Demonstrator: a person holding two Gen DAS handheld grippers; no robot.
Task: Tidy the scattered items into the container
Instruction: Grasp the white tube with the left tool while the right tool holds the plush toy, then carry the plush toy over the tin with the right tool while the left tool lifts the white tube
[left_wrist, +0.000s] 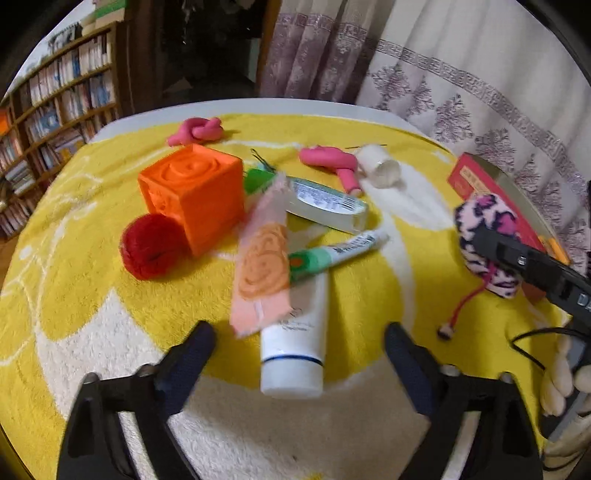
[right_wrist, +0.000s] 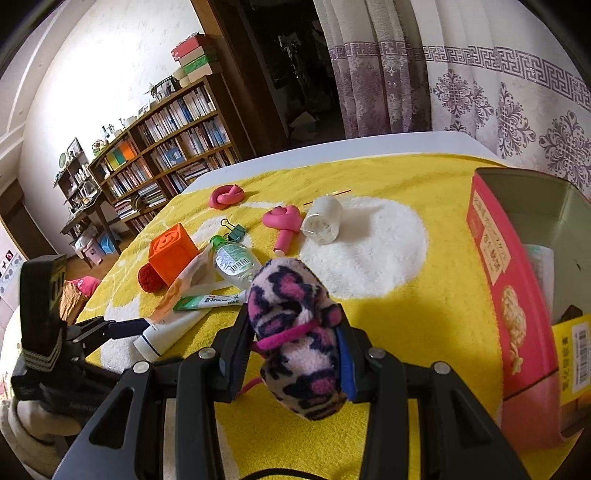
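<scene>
Right hand-held gripper (right_wrist: 295, 354): pinching the leopard-print plush toy (right_wrist: 295, 332) between both pads, lifted clear of the yellow towel (right_wrist: 424, 314).
Container (right_wrist: 517, 295): the red tin, open-topped, at the right edge of the bench; it lies to the right of the held toy, near it, with the right hand by far the nearer.
Left hand-held gripper (left_wrist: 299, 343): spread, nothing pressed; the white tube (left_wrist: 293, 350) lies between the fingers (left_wrist: 199, 347), apparently untouched, though blur makes that uncertain.
Tube axis: runs straight away from the left gripper, cap end nearest, so the jaws would close across its width.
On top of tube: a peach sachet (left_wrist: 262, 266) and a green-capped small tube (left_wrist: 332, 254) rest across its far end.
Likely step: toy to tin, tube grasp pending.
</scene>
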